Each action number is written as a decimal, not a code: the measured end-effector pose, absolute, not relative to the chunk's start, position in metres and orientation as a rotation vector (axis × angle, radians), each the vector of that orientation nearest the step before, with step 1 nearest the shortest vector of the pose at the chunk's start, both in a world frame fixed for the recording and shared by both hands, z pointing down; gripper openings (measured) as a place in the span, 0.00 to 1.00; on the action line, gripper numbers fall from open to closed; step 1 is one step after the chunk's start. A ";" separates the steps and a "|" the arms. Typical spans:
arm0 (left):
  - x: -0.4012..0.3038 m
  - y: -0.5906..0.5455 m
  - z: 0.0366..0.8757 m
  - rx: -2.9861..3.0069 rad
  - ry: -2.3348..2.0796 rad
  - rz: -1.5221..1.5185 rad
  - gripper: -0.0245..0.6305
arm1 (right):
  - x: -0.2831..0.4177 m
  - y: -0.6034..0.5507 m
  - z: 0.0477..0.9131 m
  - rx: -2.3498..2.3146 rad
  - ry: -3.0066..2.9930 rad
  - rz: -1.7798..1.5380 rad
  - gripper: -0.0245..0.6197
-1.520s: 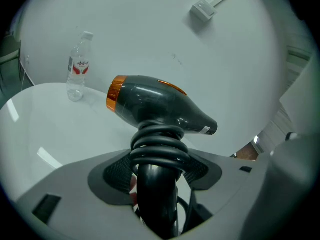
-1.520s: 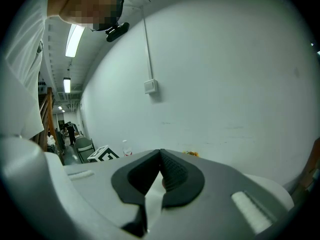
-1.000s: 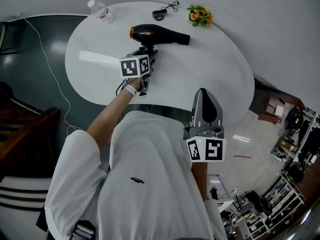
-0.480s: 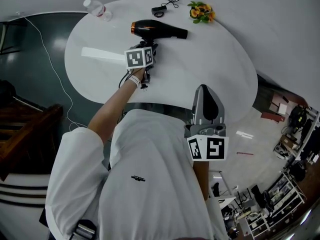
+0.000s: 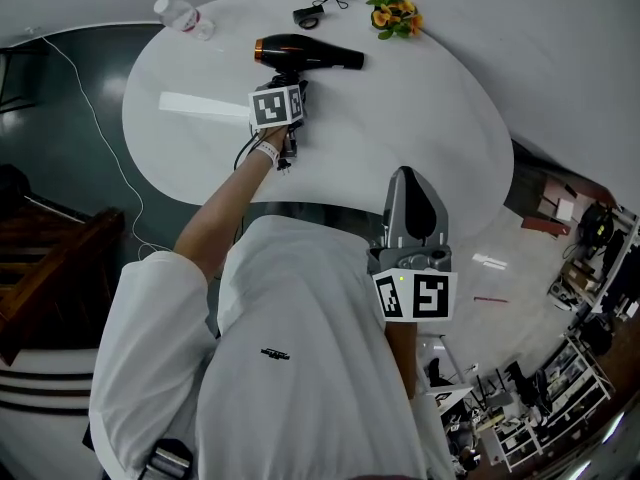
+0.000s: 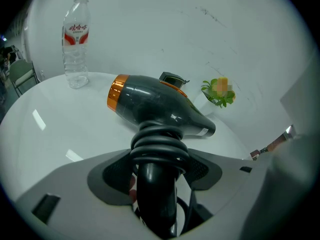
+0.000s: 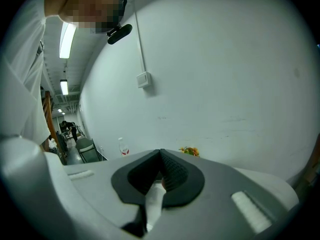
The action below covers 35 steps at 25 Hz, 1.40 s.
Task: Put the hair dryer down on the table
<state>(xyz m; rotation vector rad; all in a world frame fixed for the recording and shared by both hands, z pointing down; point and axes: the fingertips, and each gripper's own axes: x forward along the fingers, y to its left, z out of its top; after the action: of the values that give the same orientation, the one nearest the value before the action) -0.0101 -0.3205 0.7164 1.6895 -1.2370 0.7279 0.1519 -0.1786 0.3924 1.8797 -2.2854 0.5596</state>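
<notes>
A black hair dryer [image 5: 305, 53] with an orange rear ring sits at the far side of the white round table [image 5: 420, 118], its nozzle pointing right. My left gripper [image 5: 291, 82] is shut on its handle, which has the black cord coiled around it. In the left gripper view the handle [image 6: 157, 184] fills the gap between the jaws, with the dryer body [image 6: 155, 109] just beyond. I cannot tell whether the body touches the tabletop. My right gripper [image 5: 412, 200] is shut on nothing, close to my chest at the table's near edge, and its closed pads [image 7: 170, 171] face a white wall.
A water bottle [image 5: 180, 16] stands at the far left of the table. A small black adapter with a cord [image 5: 315, 10] and a small bunch of flowers [image 5: 392, 15] lie at the far edge. A white strip [image 5: 200, 105] lies left of my left gripper. A white cable [image 5: 95, 118] runs over the dark floor.
My left gripper has carried the hair dryer a little farther out over the table, toward the far edge. The right gripper has stayed in place.
</notes>
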 end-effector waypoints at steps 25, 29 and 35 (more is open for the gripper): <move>-0.026 -0.298 0.693 1.782 -1.280 0.760 0.48 | 0.154 -0.149 0.386 1.952 -2.299 0.578 0.05; -0.032 -0.287 0.680 1.824 -1.264 0.772 0.41 | 0.151 -0.143 0.383 1.964 -2.310 0.576 0.05; -0.040 -0.268 0.668 1.878 -1.242 0.774 0.32 | 0.144 -0.137 0.383 1.956 -2.322 0.558 0.05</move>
<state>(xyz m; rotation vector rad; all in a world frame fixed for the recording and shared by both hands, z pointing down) -0.0402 -0.2678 0.6681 1.8777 -1.2416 0.7738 0.1444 -0.1371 0.3828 1.9563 -2.3218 0.5579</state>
